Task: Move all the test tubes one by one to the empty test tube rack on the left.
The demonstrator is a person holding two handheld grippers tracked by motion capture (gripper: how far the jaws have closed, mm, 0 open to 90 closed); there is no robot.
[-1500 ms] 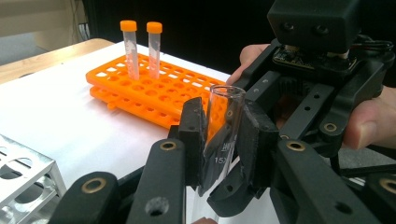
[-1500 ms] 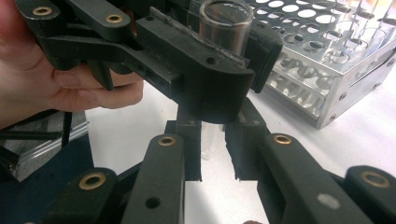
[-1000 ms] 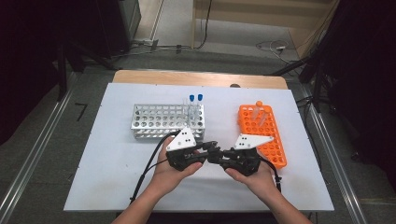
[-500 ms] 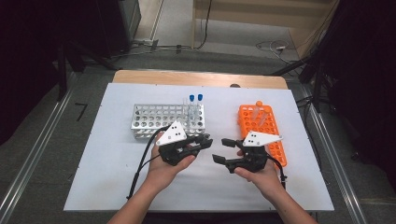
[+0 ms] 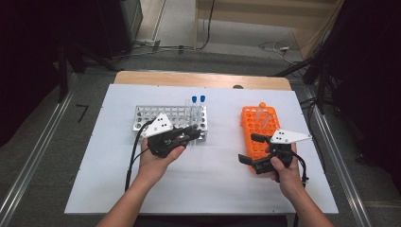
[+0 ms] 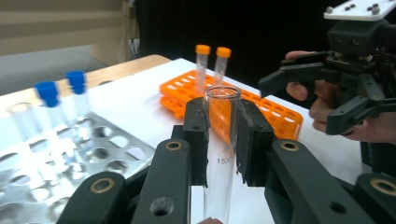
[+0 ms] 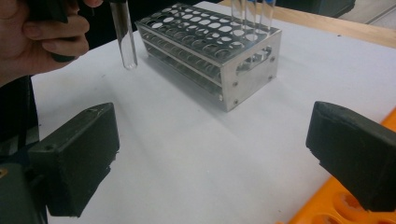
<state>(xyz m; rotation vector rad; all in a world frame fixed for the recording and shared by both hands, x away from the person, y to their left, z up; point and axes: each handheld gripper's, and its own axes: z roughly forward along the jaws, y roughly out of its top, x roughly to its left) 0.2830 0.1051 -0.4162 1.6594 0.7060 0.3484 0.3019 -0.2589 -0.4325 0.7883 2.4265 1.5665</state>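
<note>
The left tool (image 6: 223, 135) is clamped on an uncapped clear glass tube (image 6: 221, 154), held upright in the middle of the left gripper view; from above that tool (image 5: 189, 134) sits left of centre, just in front of the metal rack (image 5: 142, 118), which already carries two blue-capped tubes (image 5: 198, 100) at its far right end. The right tool (image 5: 250, 149) has just been opening and now gapes with nothing between its jaws, low at right of centre beside the orange rack (image 5: 248, 124), where two orange-capped tubes (image 6: 211, 63) stand. To my eye the tube has been passed to the left hand and the step in hand is carrying it to the metal rack; the next move calls for keeping it vertical, lining its rounded bottom (image 7: 129, 63) over a free hole and lowering before letting go. The tube's lower end is cut off in the left gripper view, its print is only partly readable, and from above the glass is hard to make out against the rack.
</note>
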